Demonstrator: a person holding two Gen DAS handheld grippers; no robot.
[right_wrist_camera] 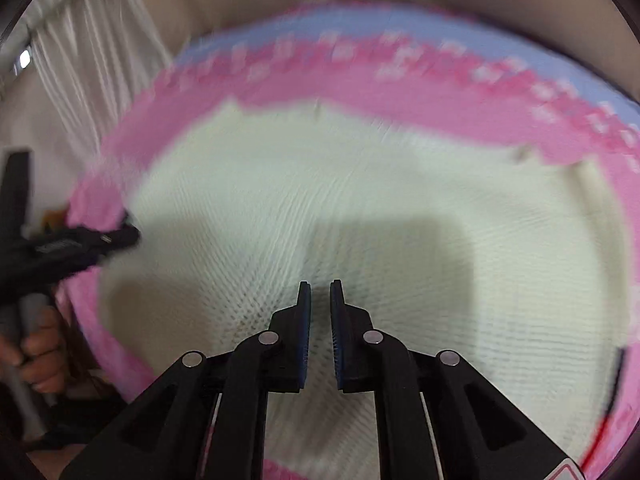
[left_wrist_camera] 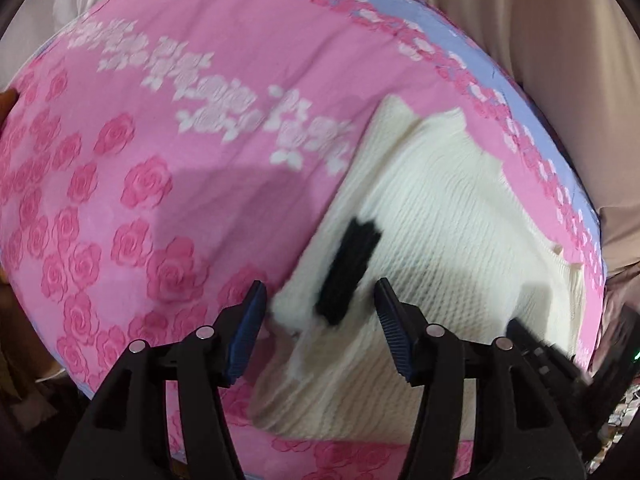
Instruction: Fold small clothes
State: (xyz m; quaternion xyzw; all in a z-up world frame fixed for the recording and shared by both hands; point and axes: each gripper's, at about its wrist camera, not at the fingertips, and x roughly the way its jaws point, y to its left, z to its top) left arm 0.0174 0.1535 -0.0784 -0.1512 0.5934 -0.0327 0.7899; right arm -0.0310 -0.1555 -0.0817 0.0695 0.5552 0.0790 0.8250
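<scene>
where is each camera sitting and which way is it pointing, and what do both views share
Left wrist: sits on the left gripper, looking along its wide-open fingers at the cream knit garment with its black patch on the pink rose bedsheet; the right gripper's tip shows lower right.
Right wrist: sits on the right gripper, fingers narrowly parted, looking down onto the garment; the left gripper and the person's hand show at left.
Shared: garment, bedsheet, each other's gripper.

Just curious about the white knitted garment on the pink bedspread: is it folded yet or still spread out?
Mostly spread: the white knitted garment lies flat over the pink bedspread, one edge rumpled by the left gripper.
</scene>
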